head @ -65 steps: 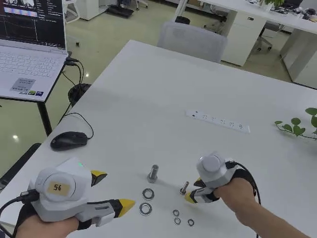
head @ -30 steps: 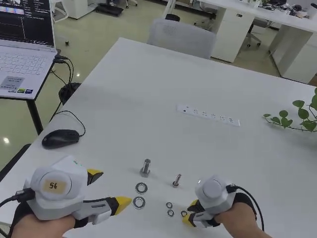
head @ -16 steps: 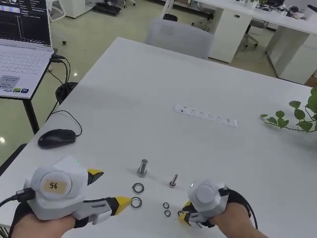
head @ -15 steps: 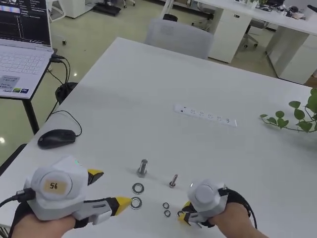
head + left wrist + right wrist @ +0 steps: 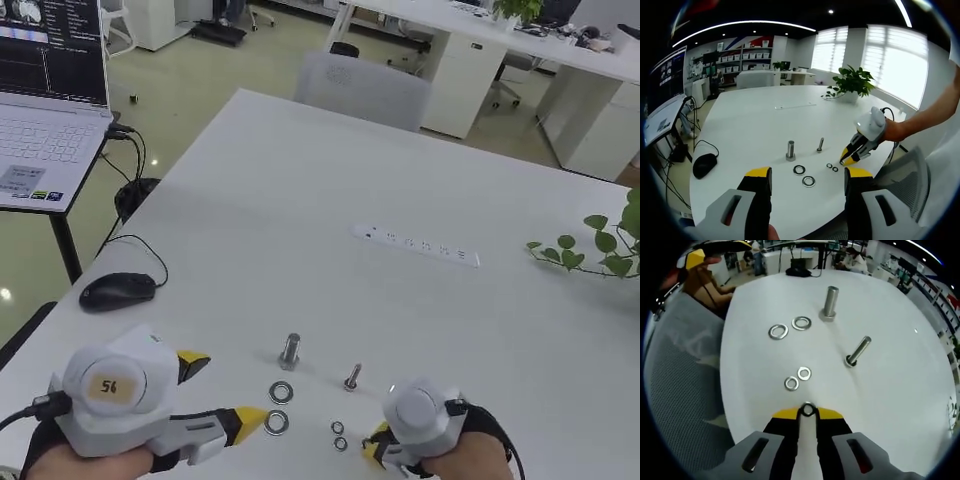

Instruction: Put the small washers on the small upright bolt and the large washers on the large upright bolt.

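Noted right gripper point(image 5: 808, 416) pinching one small washer point(image 5: 808, 409) by its rim at the very tips, low over the table point(image 5: 900, 405); cannot tell whether lifted clear. Noted left gripper point(image 5: 807, 173) spread wide, holding nothing, near the large washers point(image 5: 808, 181). Counted two loose small washers point(image 5: 804, 373) lying flat just ahead, small upright bolt point(image 5: 858, 351) beyond them, large upright bolt point(image 5: 830, 302) further on. Judged next: carry across, level the hole over the small bolt's tip, lower before releasing. Keep grip steady; thin rim likely to slip.

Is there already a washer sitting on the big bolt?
No, the large upright bolt stands bare, and both large washers lie flat on the table beside it.
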